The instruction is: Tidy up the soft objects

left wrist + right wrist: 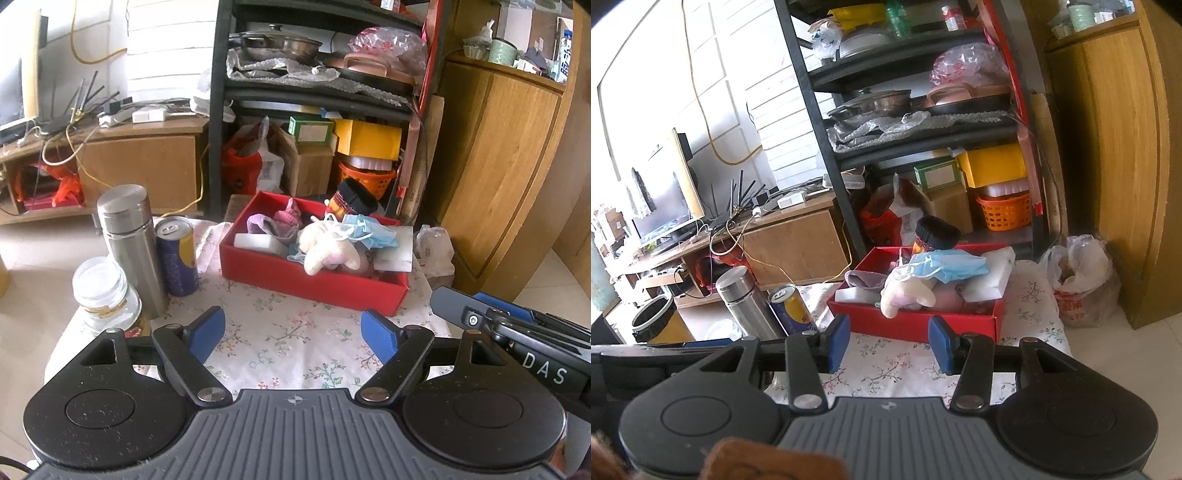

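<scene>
At the bottom of each frame, the left gripper and the right gripper are seen with blue fingers spread wide and nothing held, above the flowered cloth of the bench. Beyond them, mid-frame, a red box is set on the bench, filled with a plush toy, a blue face mask, a white sponge and a knitted black hat. At left, a glass jar, a steel flask and a can are stood together.

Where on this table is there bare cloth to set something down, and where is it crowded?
Bare cloth lies between the red box and the open left gripper; the right gripper is open too. Left edge is crowded: flask, can, jar. The box is piled with a plush, mask and sponges.
</scene>
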Motion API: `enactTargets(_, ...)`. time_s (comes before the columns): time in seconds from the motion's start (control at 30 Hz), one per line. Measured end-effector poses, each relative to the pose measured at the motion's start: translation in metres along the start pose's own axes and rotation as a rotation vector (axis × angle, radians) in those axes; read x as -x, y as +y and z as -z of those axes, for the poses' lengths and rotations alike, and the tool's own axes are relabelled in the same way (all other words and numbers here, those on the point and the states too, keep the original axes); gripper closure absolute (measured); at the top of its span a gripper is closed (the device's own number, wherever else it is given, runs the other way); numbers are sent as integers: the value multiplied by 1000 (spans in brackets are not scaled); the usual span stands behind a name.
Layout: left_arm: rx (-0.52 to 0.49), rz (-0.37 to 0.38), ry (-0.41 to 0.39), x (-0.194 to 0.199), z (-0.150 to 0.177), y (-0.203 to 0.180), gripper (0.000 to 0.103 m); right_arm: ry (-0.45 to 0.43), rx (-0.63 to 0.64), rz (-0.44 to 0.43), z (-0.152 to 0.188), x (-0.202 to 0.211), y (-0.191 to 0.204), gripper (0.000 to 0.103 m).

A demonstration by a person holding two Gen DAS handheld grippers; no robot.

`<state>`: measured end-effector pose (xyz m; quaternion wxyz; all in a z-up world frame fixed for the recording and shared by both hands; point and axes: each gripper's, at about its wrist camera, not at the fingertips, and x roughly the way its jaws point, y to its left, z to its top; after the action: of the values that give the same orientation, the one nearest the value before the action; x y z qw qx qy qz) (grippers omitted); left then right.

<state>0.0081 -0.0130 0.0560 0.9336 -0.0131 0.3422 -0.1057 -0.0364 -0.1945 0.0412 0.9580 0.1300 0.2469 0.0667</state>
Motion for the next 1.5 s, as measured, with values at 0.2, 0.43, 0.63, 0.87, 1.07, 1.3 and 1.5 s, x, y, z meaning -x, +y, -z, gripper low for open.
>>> enactTargets(0.2, -9, -14, -10, 1, 0, 0, 24, -1, -3, -3, 1, -1, 0, 85)
enactTargets(0.43, -24, -27, -21, 2, 0, -1, 24, 0, -3, -3, 1, -1, 0, 85)
enactTargets(0.63, -28, -32, -24, 3, 0, -2, 24, -3, -3, -3, 1, -1, 0, 85)
enactTargets(0.87, -40, -49, -24, 3, 1, -4, 23, -2, -2, -3, 1, -1, 1, 85)
enactTargets(1.07, -40, -52, -21, 3, 1, -3, 23, -1, -2, -6, 2, -1, 1, 85)
enactTargets(1.3, -47, -55, -26, 3, 1, -5, 23, 0, -1, -6, 2, 0, 2, 85)
enactTargets(1.5, -49, -58, -26, 3, 1, -6, 23, -1, 0, -5, 2, 0, 2, 85)
